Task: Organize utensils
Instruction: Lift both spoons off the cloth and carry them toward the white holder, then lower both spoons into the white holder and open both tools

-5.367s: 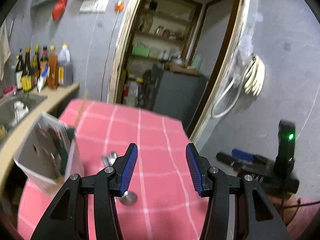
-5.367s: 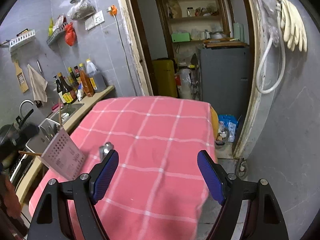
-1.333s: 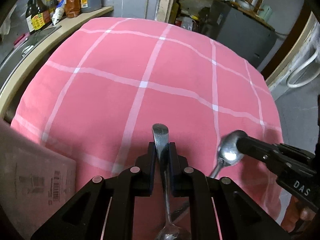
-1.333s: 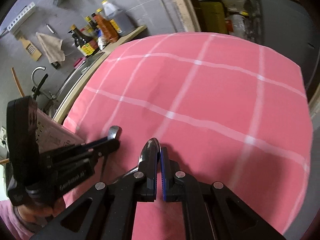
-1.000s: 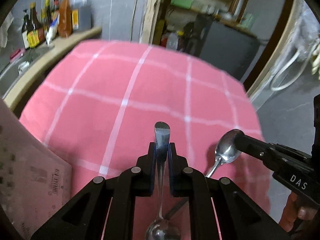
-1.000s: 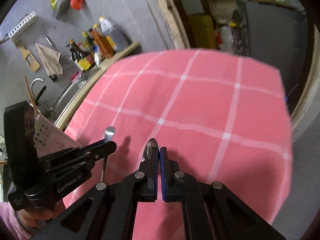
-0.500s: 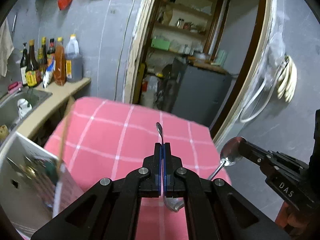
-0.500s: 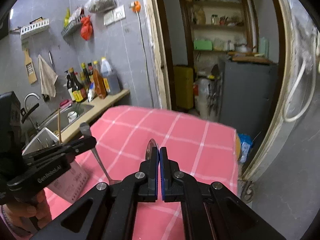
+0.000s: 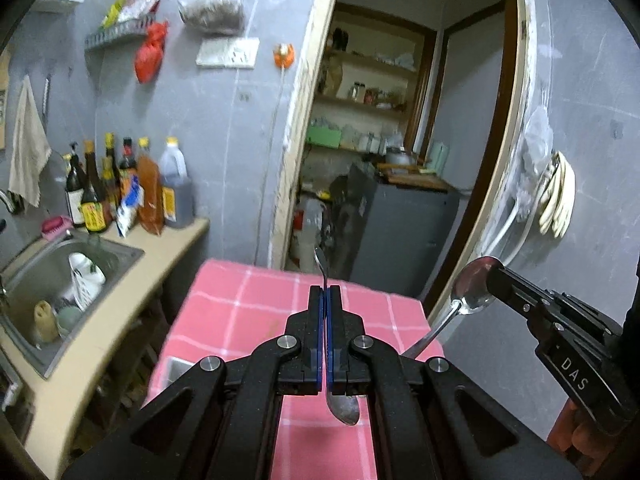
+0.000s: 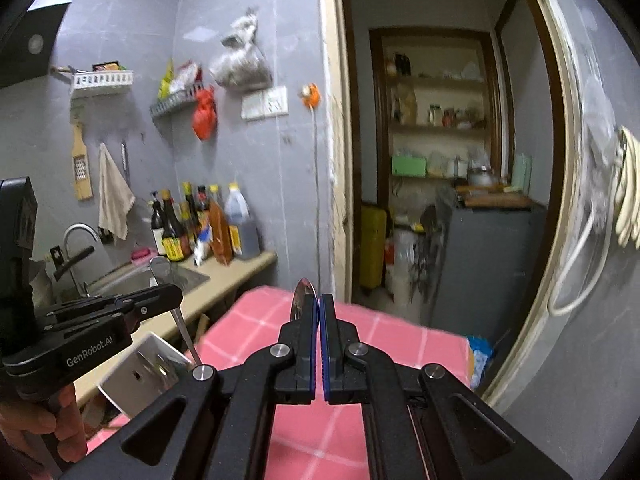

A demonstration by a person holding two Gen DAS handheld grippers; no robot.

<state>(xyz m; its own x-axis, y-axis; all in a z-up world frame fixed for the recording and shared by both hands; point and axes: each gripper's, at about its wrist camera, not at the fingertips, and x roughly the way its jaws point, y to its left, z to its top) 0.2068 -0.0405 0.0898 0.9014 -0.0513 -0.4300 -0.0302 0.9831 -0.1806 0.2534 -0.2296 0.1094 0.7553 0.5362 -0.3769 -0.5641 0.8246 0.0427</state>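
My left gripper [image 9: 325,294] is shut on a metal spoon [image 9: 342,404] by its handle; the handle tip sticks up past the fingers and the bowl hangs below. It also shows in the right wrist view [image 10: 160,300]. My right gripper [image 10: 318,304] is shut on a second spoon [image 10: 301,298] by its bowl; in the left wrist view that spoon [image 9: 470,286] is held up at the right, handle hanging down. Both are lifted above the pink checked tablecloth [image 9: 240,312]. A white perforated utensil holder [image 10: 140,372] stands at the table's left.
A counter with a steel sink [image 9: 60,284] and several sauce bottles [image 9: 132,188] runs along the left. An open doorway to a pantry with a grey cabinet [image 9: 400,224] lies behind the table. Gloves hang on the right wall [image 9: 556,200].
Both grippers, once open over the table, closed on a spoon each and have risen and tilted up, so the table has dropped low in both views.
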